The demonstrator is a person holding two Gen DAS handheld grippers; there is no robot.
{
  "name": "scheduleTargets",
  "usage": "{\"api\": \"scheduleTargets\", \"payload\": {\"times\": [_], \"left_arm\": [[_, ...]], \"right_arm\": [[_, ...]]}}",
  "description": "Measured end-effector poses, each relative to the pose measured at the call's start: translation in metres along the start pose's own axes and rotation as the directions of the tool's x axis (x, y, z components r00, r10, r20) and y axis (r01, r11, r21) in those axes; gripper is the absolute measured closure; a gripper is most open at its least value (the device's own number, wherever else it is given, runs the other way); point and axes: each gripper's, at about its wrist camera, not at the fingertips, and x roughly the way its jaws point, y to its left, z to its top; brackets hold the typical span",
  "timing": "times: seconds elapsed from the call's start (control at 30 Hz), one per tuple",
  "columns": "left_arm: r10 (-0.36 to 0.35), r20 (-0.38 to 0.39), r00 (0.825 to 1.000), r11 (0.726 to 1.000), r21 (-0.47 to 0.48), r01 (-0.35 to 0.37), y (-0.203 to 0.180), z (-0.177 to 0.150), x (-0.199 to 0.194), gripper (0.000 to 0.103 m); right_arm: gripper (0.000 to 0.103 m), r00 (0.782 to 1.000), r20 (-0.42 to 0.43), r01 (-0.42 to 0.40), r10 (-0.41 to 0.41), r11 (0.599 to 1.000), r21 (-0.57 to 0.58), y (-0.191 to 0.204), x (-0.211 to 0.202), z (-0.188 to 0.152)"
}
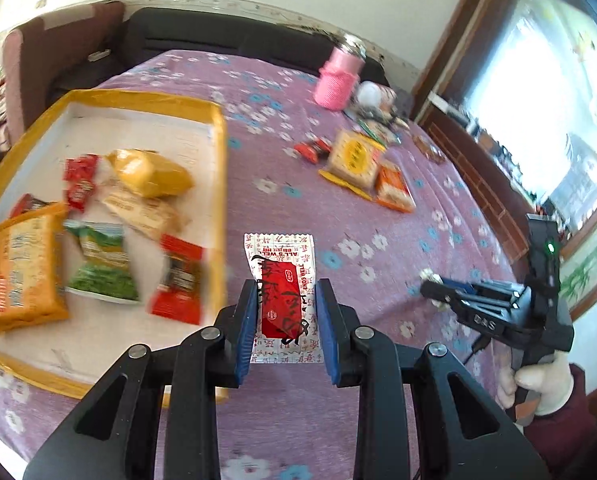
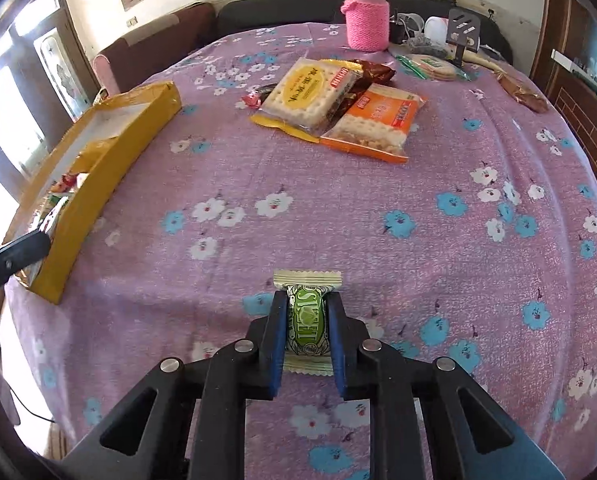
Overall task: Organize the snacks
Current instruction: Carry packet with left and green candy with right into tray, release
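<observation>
Our left gripper (image 1: 285, 292) has its blue pads pressed on both sides of a red and white snack packet (image 1: 283, 296), just to the right of the yellow tray (image 1: 218, 160) that already contains several snacks. Our right gripper (image 2: 309, 312) is closed around a green sweet packet (image 2: 307, 318) above the purple flowered tablecloth (image 2: 338, 208), while two cracker packs (image 2: 338, 108) lie farther away near the pink bottle (image 2: 366, 12).
</observation>
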Motion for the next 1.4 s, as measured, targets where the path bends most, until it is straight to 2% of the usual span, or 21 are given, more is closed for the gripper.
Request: {"api": "scheduleTargets", "payload": {"times": [0.2,0.3,0.43,0.57,0.8,0.93,1.0,1.17,1.23,1.33,1.4], "left_arm": [[0.038,0.066,0.997,0.994,-0.106,-0.031,0.056,0.034,-0.027,0.077],[0.073,0.085,0.994,0.987,-0.152,-0.059,0.086,0.061,-0.034,0.077],[0.116,0.066,0.991,0.969,-0.229,-0.098,0.131,0.092,-0.018,0.077],[0.106,0.009,0.994,0.941,-0.324,-0.098,0.174,0.106,0.014,0.077],[0.092,-0.016,0.996,0.926,-0.367,-0.092,0.196,0.112,0.031,0.077],[0.088,-0.028,0.996,0.923,-0.374,-0.092,0.197,0.11,0.03,0.075],[0.09,-0.027,0.996,0.926,-0.366,-0.093,0.192,0.109,0.025,0.075],[0.055,0.036,0.998,0.932,-0.36,-0.038,0.167,0.1,0.0,0.07],[0.003,0.087,0.996,0.934,-0.356,0.028,0.151,0.091,-0.015,0.068],[-0.071,0.155,0.985,0.929,-0.35,0.122,0.121,0.07,-0.035,0.057],[-0.105,0.176,0.979,0.925,-0.345,0.161,0.107,0.059,-0.039,0.053]], "right_arm": [[0.084,0.988,0.078,-0.127,0.131,0.99,-0.06,0.039,-0.027,0.036],[0.084,0.97,0.092,-0.214,0.225,0.97,-0.119,0.075,-0.035,0.062],[0.084,0.94,0.049,-0.324,0.337,0.929,-0.179,0.135,-0.019,0.097],[0.084,0.928,-0.031,-0.368,0.37,0.906,-0.208,0.192,0.024,0.117],[0.084,0.927,-0.106,-0.373,0.359,0.906,-0.201,0.228,0.076,0.126],[0.078,0.927,-0.105,-0.375,0.36,0.903,-0.212,0.235,0.081,0.125],[0.058,0.925,-0.097,-0.38,0.367,0.901,-0.208,0.236,0.079,0.123],[0.057,0.922,-0.033,-0.384,0.386,0.9,-0.206,0.223,0.053,0.119],[0.055,0.926,0.018,-0.365,0.376,0.909,-0.199,0.205,0.04,0.12],[0.052,0.944,0.098,-0.3,0.314,0.944,-0.138,0.159,0.027,0.128],[0.051,0.966,0.139,-0.212,0.218,0.976,-0.057,0.117,0.029,0.137]]}}
